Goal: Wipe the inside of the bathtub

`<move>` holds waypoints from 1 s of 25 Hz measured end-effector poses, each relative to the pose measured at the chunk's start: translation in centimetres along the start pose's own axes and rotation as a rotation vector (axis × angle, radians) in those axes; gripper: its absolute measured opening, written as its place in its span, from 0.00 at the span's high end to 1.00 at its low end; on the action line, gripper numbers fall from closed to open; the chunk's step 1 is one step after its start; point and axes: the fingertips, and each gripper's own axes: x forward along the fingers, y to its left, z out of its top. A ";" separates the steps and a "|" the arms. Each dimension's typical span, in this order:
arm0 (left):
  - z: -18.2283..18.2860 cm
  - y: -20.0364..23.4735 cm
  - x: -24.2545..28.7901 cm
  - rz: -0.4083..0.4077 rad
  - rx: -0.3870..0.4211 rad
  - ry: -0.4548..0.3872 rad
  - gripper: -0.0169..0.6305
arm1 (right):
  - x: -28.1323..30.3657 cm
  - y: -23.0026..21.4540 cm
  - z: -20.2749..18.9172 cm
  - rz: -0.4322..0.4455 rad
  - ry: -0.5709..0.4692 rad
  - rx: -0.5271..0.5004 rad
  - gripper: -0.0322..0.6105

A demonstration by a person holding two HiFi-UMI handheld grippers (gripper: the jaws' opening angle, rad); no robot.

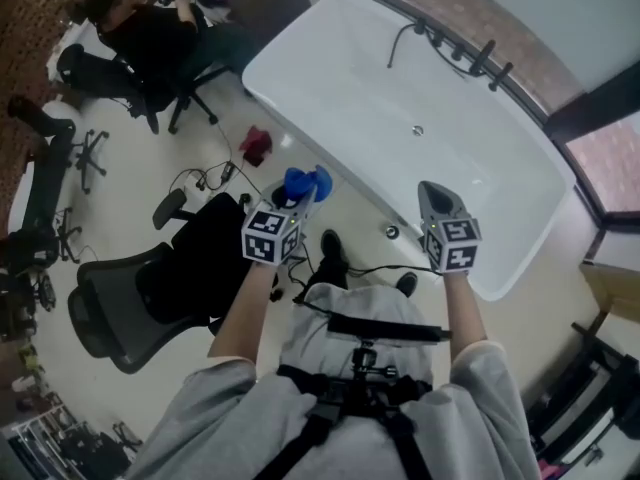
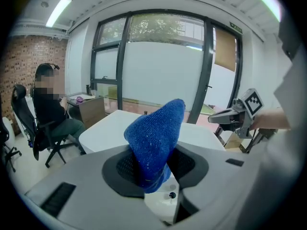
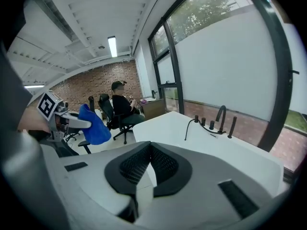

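Cloth first: a blue knitted cloth (image 2: 156, 138) is pinched in the left tongs (image 2: 153, 171), its lower end squeezed between the two dark pads (image 2: 127, 166) and the rest standing up in a rounded hump above them. In the head view, the left tongs (image 1: 298, 200) are held out over the floor (image 1: 200, 128), with the cloth (image 1: 305, 181) bunched at their tip. The right tongs (image 1: 432, 194) are level with them, off to their right and well apart. They are closed with nothing in them, and the right gripper view shows their pads (image 3: 132, 166) meeting at the tips.

The white bathtub (image 1: 400, 98) lies ahead of both tongs, its long near rim running slantwise just beyond their tips. Neither tongs nor cloth touches it. A small round drain (image 1: 417, 130) sits on its bottom, ahead of the right tongs. A dark faucet set (image 1: 470, 56) stands on the far rim, ahead and to the right of the right tongs, against a tall window (image 3: 230, 56).

On the floor ahead of the left tongs, close by the tub's near side, lies a red rag (image 1: 256, 144). A black office chair (image 1: 130, 298) stands to the left of the left tongs, nearer the holder. Farther ahead on that side, a person (image 1: 150, 28) in dark clothes sits on another chair.
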 end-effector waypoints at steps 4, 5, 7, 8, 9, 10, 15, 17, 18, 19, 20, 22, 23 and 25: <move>0.1 5.8 0.2 -0.055 0.027 0.005 0.78 | 4.8 3.3 2.0 -0.023 0.001 0.011 0.94; 0.1 7.1 0.3 -0.067 0.033 0.008 0.78 | 5.9 4.1 2.4 -0.029 0.006 0.013 0.94; 0.3 9.5 0.6 -0.089 0.041 0.016 0.78 | 7.9 5.3 3.1 -0.043 0.016 0.013 0.94; 0.3 10.6 0.8 -0.098 0.044 0.019 0.78 | 8.7 5.8 3.3 -0.053 0.020 0.012 0.94; 0.4 11.5 0.9 -0.107 0.045 0.021 0.78 | 9.4 6.1 3.4 -0.062 0.027 0.013 0.94; 0.5 12.3 0.9 -0.115 0.045 0.022 0.78 | 10.0 6.5 3.4 -0.067 0.034 0.016 0.94; 0.9 14.5 1.5 -0.164 0.064 0.022 0.78 | 12.5 7.5 3.7 -0.074 0.068 0.009 0.94; 0.8 15.2 1.8 -0.174 0.066 0.027 0.78 | 13.4 7.8 3.8 -0.077 0.080 0.002 0.94; 0.8 15.6 2.0 -0.177 0.066 0.033 0.78 | 13.7 8.0 3.9 -0.076 0.084 -0.001 0.94; 0.7 15.9 2.3 -0.179 0.067 0.042 0.78 | 14.0 8.1 4.1 -0.073 0.089 -0.004 0.94; 0.7 16.0 2.7 -0.182 0.068 0.051 0.78 | 14.3 8.1 4.2 -0.070 0.092 -0.006 0.94; 0.8 16.1 3.8 -0.189 0.073 0.066 0.78 | 14.9 7.6 4.4 -0.067 0.094 -0.002 0.94; 0.7 16.1 4.3 -0.194 0.077 0.075 0.78 | 15.2 7.3 4.4 -0.068 0.094 0.007 0.94; 0.7 16.1 5.4 -0.203 0.090 0.101 0.78 | 16.0 6.6 4.0 -0.073 0.096 0.036 0.94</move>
